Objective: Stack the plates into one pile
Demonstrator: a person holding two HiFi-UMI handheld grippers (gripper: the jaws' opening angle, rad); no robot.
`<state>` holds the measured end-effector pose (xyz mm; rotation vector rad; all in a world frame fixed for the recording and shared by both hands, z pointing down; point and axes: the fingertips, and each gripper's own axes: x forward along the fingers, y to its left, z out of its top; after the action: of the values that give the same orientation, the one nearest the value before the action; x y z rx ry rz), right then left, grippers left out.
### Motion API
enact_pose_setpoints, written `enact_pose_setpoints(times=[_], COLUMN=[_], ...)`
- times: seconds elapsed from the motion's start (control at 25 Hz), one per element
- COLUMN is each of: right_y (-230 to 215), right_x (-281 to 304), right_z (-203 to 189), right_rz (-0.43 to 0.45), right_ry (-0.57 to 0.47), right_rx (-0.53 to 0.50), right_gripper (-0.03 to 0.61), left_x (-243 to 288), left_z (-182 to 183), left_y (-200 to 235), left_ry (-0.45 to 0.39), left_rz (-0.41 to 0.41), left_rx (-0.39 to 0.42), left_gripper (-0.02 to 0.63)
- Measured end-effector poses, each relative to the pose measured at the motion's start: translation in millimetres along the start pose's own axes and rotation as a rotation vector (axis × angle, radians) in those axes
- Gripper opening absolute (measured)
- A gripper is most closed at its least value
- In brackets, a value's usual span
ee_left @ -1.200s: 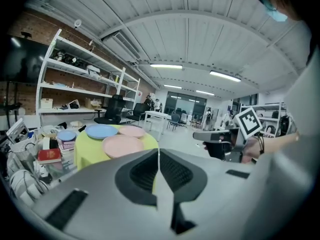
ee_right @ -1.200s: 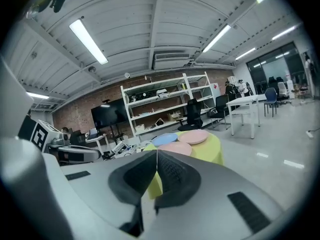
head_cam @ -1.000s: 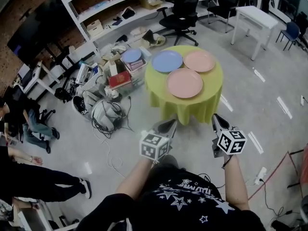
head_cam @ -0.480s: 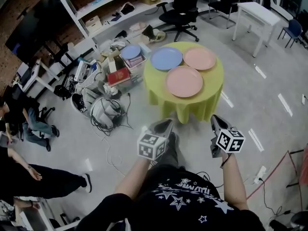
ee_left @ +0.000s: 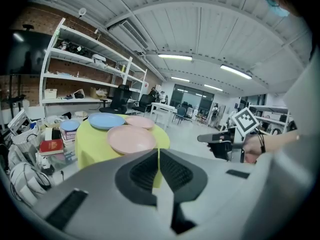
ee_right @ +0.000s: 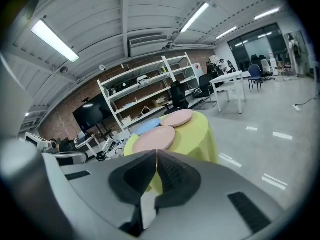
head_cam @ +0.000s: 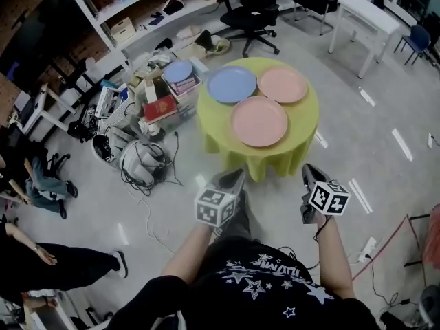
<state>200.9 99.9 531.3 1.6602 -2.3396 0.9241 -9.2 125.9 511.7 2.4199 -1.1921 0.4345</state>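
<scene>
Currently one blue plate (head_cam: 232, 84) and two pink plates (head_cam: 259, 121) lie unstacked on the yellow table (head_cam: 214, 119), upper centre; left gripper (head_cam: 232, 179) and right gripper (head_cam: 310, 170) are closed, empty.

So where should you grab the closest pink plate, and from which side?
I'd pinch its front rim, coming in low from the person's side. The near pink plate lies flat, so only its raised edge fits between jaws, and that rim sits by the table edge. The blue plate and far pink plate crowd its back.
</scene>
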Motion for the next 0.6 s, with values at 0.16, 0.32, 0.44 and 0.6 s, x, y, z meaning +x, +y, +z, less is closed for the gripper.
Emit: enact_pose_setpoints(times=[0.16, 0.32, 0.44, 0.6], right_y=[-8, -12, -15, -18], right_x=[30, 64, 86, 112], right_z=[12, 26, 39, 53], right_rz=[-0.017, -0.026, -0.042, -0.069], right_ry=[0.021, 0.038, 0.049, 0.059], right_rx=[0.007, 0.019, 0.027, 0.066], right_gripper=[0.017, 0.017, 0.017, 0.017], left_x=[25, 51, 66, 82], left_z=[11, 29, 42, 55], left_y=[25, 54, 72, 94], left_ry=[0.013, 0.024, 0.032, 0.052], left_rz=[-0.004, -0.010, -0.018, -0.035], left_rx=[-0.018, -0.017, -0.021, -0.026], left_gripper=[0.021, 0.021, 0.021, 0.021])
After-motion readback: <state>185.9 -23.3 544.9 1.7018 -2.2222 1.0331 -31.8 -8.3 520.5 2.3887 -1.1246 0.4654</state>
